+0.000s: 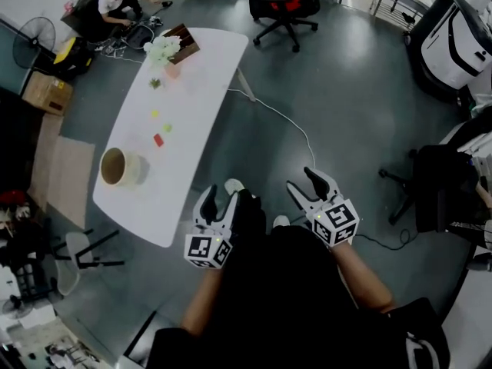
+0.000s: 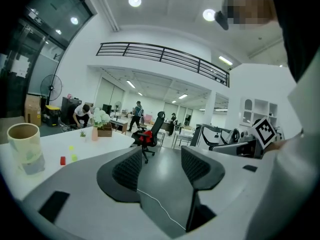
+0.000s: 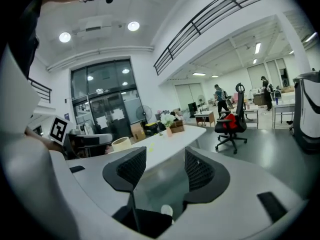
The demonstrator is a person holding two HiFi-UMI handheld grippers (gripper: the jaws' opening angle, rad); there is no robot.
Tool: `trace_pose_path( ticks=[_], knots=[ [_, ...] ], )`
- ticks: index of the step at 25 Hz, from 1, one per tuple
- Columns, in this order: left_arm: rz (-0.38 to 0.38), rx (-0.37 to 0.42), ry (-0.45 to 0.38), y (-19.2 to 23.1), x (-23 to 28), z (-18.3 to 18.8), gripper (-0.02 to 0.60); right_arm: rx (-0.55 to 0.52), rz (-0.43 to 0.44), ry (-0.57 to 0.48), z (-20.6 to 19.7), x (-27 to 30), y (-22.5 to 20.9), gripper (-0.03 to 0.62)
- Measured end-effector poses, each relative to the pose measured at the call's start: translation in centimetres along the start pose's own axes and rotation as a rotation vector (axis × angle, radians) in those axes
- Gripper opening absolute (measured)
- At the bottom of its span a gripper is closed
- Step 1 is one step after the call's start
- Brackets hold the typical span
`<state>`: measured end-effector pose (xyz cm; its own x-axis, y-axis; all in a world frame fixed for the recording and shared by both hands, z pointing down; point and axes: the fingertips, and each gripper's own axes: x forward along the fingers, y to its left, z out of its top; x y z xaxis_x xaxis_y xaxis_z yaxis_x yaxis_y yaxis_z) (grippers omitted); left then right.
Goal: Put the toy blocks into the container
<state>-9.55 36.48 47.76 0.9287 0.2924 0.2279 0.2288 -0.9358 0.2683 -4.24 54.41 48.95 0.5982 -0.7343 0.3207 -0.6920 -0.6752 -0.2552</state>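
Observation:
A long white table [image 1: 192, 121] stands ahead of me to the left. On it lie a red block [image 1: 158, 140], a green block [image 1: 167, 128] and a yellow block [image 1: 154, 114]. A cream round container [image 1: 117, 167] stands near the table's near end; it also shows as the container [image 2: 24, 146] with the red block [image 2: 62, 160] beside it. My left gripper [image 1: 218, 199] and right gripper [image 1: 306, 184] hang over the grey floor, off the table, both open and empty. The jaws of the left gripper [image 2: 159, 166] and right gripper [image 3: 160, 170] frame only floor.
White flowers in a pink vase [image 1: 165, 54] and a brown box [image 1: 183, 41] sit at the table's far end. A white cable [image 1: 288, 121] runs over the floor. A black office chair [image 1: 284, 6] stands beyond, another chair [image 1: 438, 183] at right. A person [image 1: 119, 2] crouches far left.

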Motion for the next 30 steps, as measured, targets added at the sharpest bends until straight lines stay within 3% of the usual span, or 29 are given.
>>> trace_pose_path(
  ticks=[12, 18, 25, 30],
  knots=[
    [0.076, -0.065, -0.029, 10.5, 3.1, 0.1, 0.225, -0.037, 0.06, 0.069, 0.2, 10.2, 1.9, 0.209],
    [0.12, -0.14, -0.015, 17.3, 6.9, -0.7, 0.225, -0.103, 0.099, 0.174, 0.9, 18.8, 0.9, 0.21],
    [0.163, -0.175, -0.032, 25.9, 10.2, 2.5, 0.224, -0.178, 0.144, 0.233, 5.0, 28.7, 0.5, 0.209],
    [0.21, -0.179, -0.054, 32.0, 10.8, 5.4, 0.224, -0.168, 0.165, 0.239, 7.3, 35.3, 1.6, 0.209]
  ],
)
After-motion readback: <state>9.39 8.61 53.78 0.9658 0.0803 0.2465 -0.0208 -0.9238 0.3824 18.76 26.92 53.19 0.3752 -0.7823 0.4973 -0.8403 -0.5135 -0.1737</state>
